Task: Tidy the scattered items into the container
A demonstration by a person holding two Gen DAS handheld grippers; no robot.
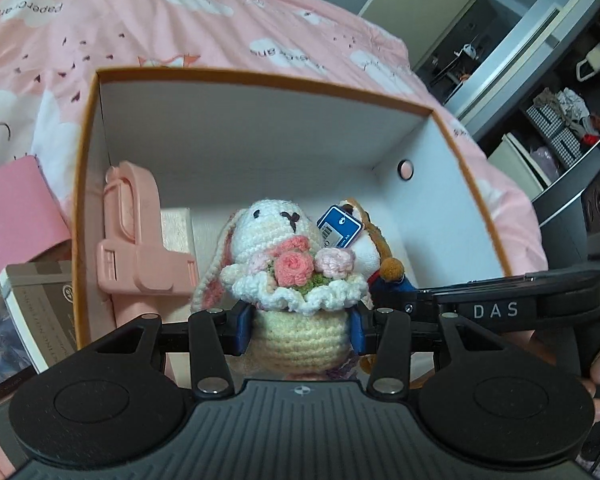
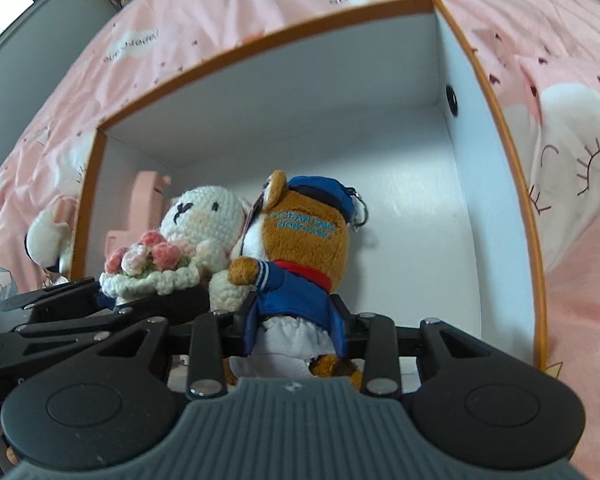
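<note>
My left gripper (image 1: 298, 330) is shut on a crocheted white bunny (image 1: 288, 264) holding a flower bouquet, held over the open orange-rimmed box (image 1: 88, 128) with white inside walls. My right gripper (image 2: 294, 334) is shut on a brown bear plush (image 2: 300, 248) in a blue sailor outfit, held beside the bunny (image 2: 196, 232) over the same box (image 2: 496, 92). The bear also shows in the left wrist view (image 1: 384, 268) behind the bunny. A pink plastic item (image 1: 136, 240) stands inside the box at its left wall.
The box sits on a pink bedspread (image 1: 220, 16) with cloud prints. A book (image 1: 36, 312) and a pink flat thing (image 1: 16, 216) lie left of the box. A small white plush (image 2: 48, 240) lies outside the box's left wall. Shelving (image 1: 560, 120) stands at right.
</note>
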